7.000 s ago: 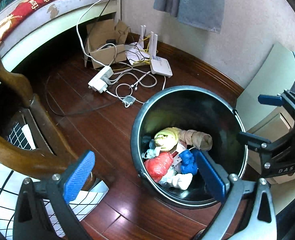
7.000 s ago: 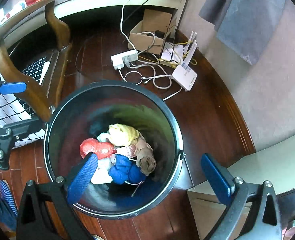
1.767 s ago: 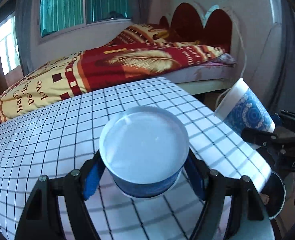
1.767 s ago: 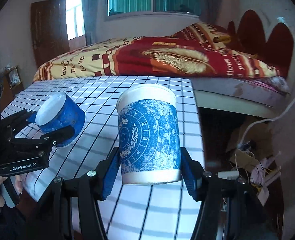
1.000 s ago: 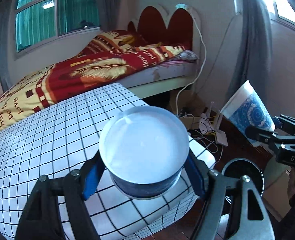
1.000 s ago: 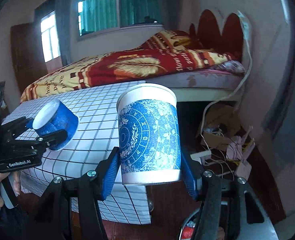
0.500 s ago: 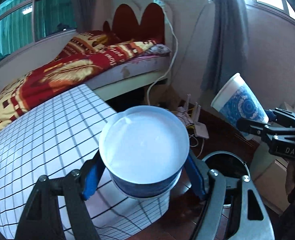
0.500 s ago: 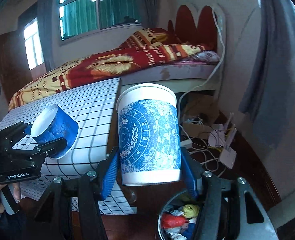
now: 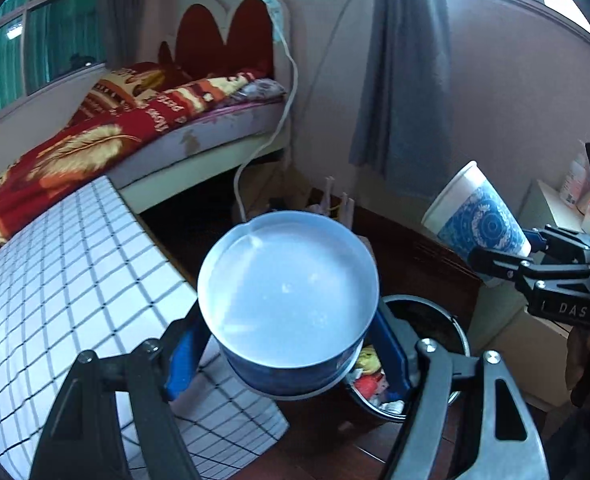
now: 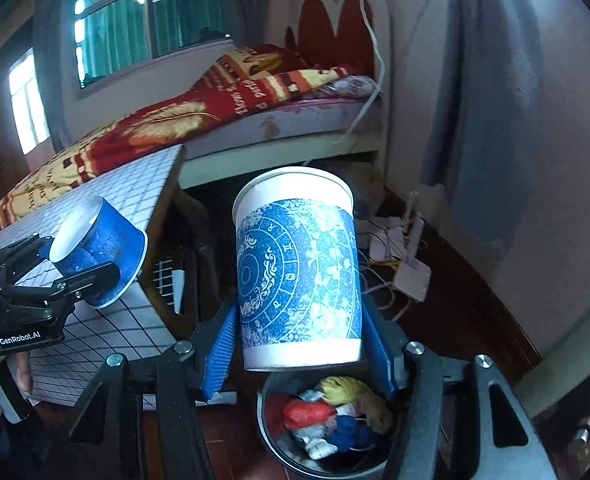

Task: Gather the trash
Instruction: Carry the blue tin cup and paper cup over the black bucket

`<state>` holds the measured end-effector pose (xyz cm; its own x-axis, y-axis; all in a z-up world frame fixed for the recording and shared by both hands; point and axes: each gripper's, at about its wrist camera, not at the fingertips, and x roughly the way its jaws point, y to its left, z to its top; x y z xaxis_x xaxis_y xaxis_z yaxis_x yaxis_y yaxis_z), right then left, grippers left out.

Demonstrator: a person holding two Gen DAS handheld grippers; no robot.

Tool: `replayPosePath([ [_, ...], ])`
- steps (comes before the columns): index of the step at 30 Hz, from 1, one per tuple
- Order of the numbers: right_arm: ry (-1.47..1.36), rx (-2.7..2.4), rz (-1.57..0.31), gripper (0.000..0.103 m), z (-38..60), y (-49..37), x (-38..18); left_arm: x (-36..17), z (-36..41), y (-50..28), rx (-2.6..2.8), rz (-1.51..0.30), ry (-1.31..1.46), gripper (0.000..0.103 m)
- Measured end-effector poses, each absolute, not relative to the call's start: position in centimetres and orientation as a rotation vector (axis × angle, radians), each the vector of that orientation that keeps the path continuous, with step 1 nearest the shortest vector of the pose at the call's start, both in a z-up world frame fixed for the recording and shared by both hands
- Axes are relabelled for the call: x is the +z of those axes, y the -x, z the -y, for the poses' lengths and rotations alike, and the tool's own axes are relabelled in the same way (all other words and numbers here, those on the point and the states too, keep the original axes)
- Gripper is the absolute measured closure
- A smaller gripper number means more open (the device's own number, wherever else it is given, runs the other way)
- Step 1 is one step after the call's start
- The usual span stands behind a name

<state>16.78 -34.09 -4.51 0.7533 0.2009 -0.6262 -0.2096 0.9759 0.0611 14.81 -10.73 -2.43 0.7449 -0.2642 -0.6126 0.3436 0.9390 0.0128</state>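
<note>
My left gripper (image 9: 287, 354) is shut on a short blue paper bowl (image 9: 287, 292) with a white inside, its mouth turned toward the camera. My right gripper (image 10: 299, 340) is shut on a tall blue-patterned paper cup (image 10: 297, 272), held upright. Each view shows the other gripper and its load: the tall cup (image 9: 477, 224) at the right, the bowl (image 10: 95, 252) at the left. A round black trash bin (image 10: 327, 420) stands on the floor just beyond and below both grippers, holding red, blue, yellow and white scraps. The bin (image 9: 423, 356) is partly hidden behind the bowl.
A table with a white grid cloth (image 9: 55, 288) lies to the left, a bed with a red and yellow blanket (image 10: 215, 108) behind it. Cables, a power strip and a white router (image 10: 411, 276) sit on the dark wood floor by the wall. A pale cabinet (image 9: 543, 212) stands right.
Both grippers have swung right, away from the table, and tipped downward with their cups still held. The bin has come into view beneath them and grown larger.
</note>
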Motion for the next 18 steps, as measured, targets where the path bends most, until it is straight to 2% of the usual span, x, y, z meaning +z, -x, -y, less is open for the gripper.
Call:
replayPosePath([
  [18,-0.003,0.102,-0.775,0.043,41.7,-15.3,-8.8,-6.9,17.7,-15.1,-0.472,-0.744,-0.166,0.027],
])
